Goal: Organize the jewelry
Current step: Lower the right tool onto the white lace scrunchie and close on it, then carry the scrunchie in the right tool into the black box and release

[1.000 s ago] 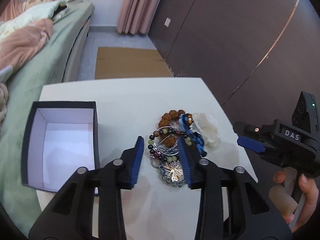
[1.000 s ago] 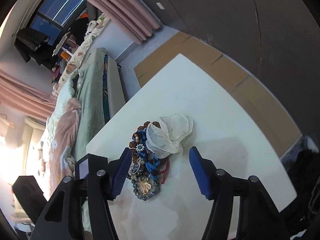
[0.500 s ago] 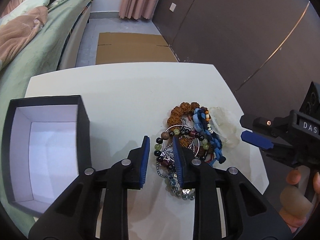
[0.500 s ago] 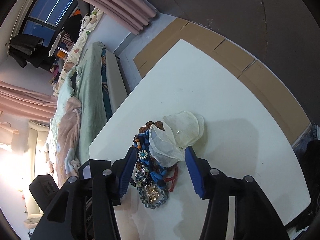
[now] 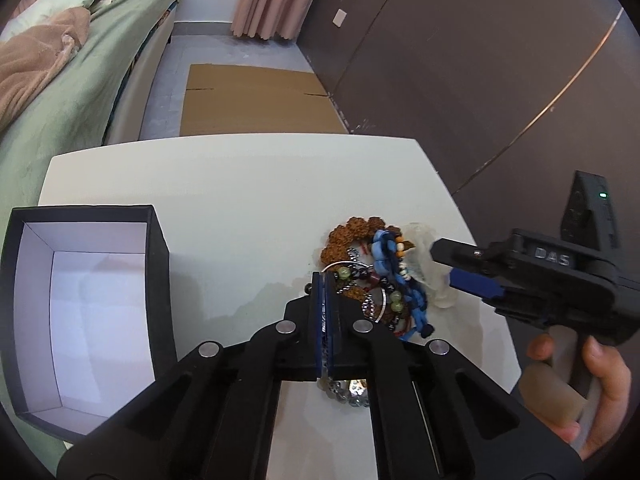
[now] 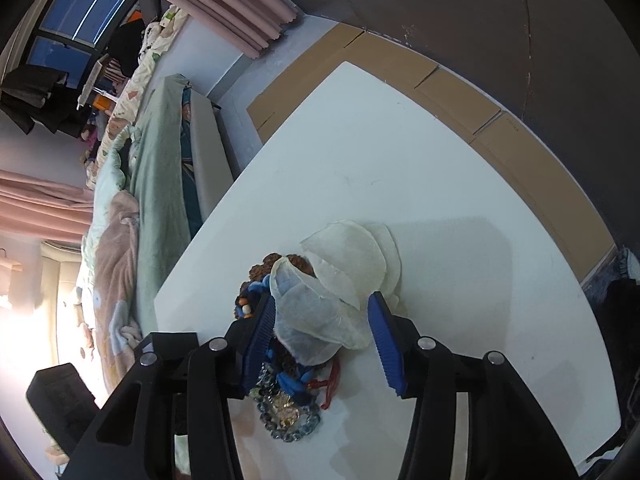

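A tangled jewelry pile of brown, blue and glass-bead strands lies right of centre on the white table. My left gripper is down on the pile's left edge. Its blue pads are pressed together on a beaded bracelet, with beads showing on either side of them. A sheer white pouch rests on the far side of the jewelry pile. My right gripper straddles the pouch with its pads apart. In the left wrist view the right gripper comes in from the right over the pouch.
An open black box with a white inside stands at the table's left. A bed with green and pink covers runs along the left, beyond the table. Flat cardboard lies on the floor beyond the far edge, and a dark wall rises on the right.
My left gripper came forward and down onto the pile's left edge and its jaws shut. My right gripper dropped closer, its pads now on either side of the pouch.
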